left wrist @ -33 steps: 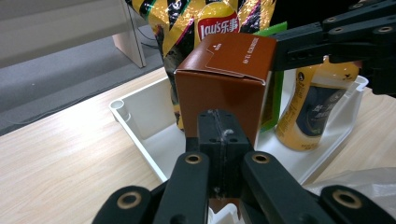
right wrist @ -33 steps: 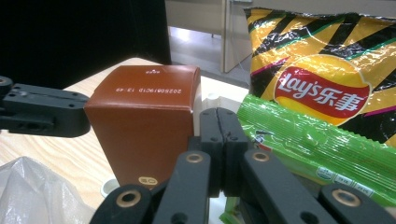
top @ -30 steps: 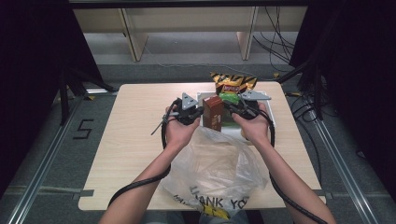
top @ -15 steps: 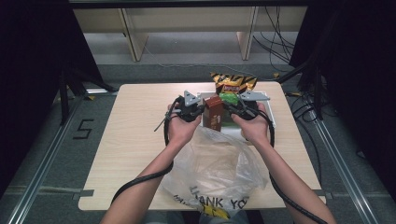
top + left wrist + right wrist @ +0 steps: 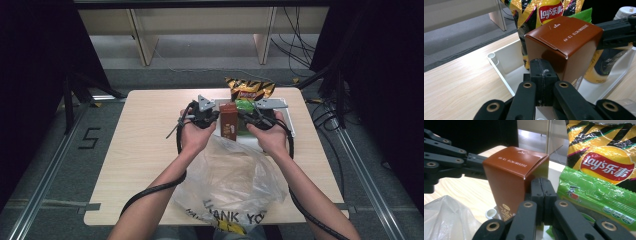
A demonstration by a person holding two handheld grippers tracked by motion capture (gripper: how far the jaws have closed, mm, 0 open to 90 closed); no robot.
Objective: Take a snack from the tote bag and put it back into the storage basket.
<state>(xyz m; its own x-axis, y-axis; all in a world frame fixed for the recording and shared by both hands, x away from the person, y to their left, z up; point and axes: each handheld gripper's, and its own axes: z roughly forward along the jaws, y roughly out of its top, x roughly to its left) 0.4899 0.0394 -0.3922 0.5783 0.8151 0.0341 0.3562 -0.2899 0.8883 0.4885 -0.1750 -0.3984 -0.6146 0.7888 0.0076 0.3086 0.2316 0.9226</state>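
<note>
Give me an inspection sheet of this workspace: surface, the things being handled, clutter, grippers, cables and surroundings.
Surface: light wooden table, bare on its left part.
Job's things: brown carton upright at the white tray, pressed between the two grippers from either side; clear plastic bag printed THANK YOU lies at the near edge.
Clutter: Lay's chip bag and green snack packet in the tray; a yellow-labelled container behind the carton.
Grippers: left gripper and right gripper both shut, fingers together, their tips against the carton's sides.
Cables: black cable trails from each gripper; more on the floor.
Surroundings: wooden legs, black curtains.
</note>
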